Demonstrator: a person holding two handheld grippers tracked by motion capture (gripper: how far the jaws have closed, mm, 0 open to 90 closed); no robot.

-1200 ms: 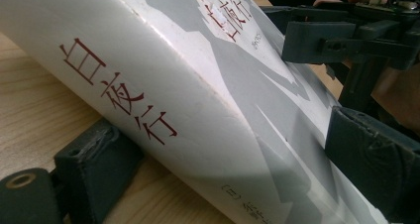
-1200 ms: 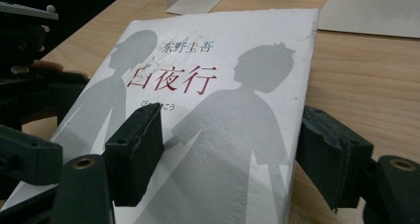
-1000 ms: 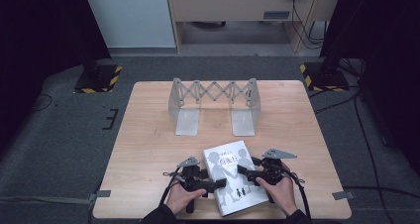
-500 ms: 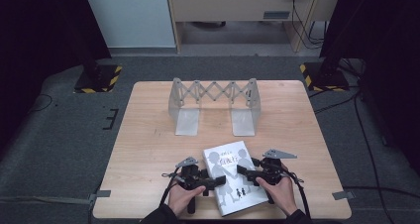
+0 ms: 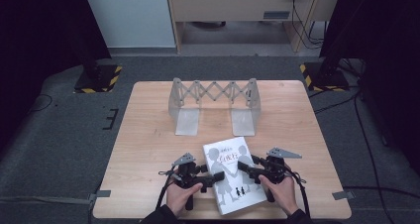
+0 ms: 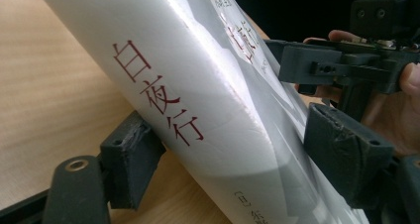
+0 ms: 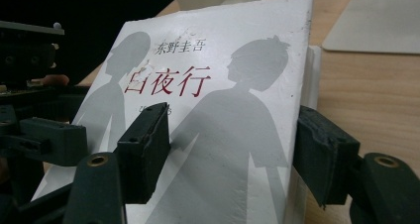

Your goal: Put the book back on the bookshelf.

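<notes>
A thick white book [image 5: 233, 177] with grey silhouettes and red characters lies near the table's front edge. My left gripper [image 5: 210, 177] is at its left side. In the left gripper view, one pad [image 6: 131, 157] sits under the spine and the other pad [image 6: 341, 154] lies on the cover of the book [image 6: 188, 85]. My right gripper [image 5: 245, 168] reaches in from the right. One of its pads [image 7: 146, 149] rests on the cover and the other pad [image 7: 322, 152] meets the page edge of the book [image 7: 223, 60]. Both pairs of jaws have just been closing with the book between them.
An expanding grey metal book rack [image 5: 214, 102] with two flat foot plates stands at the middle of the wooden table [image 5: 148, 135]. Bare wood lies between rack and book. Black stands with striped bases flank the table on the floor.
The left gripper's jaws have narrowed onto the book's spine side. The book, the rack and the right hand stay where they were.
</notes>
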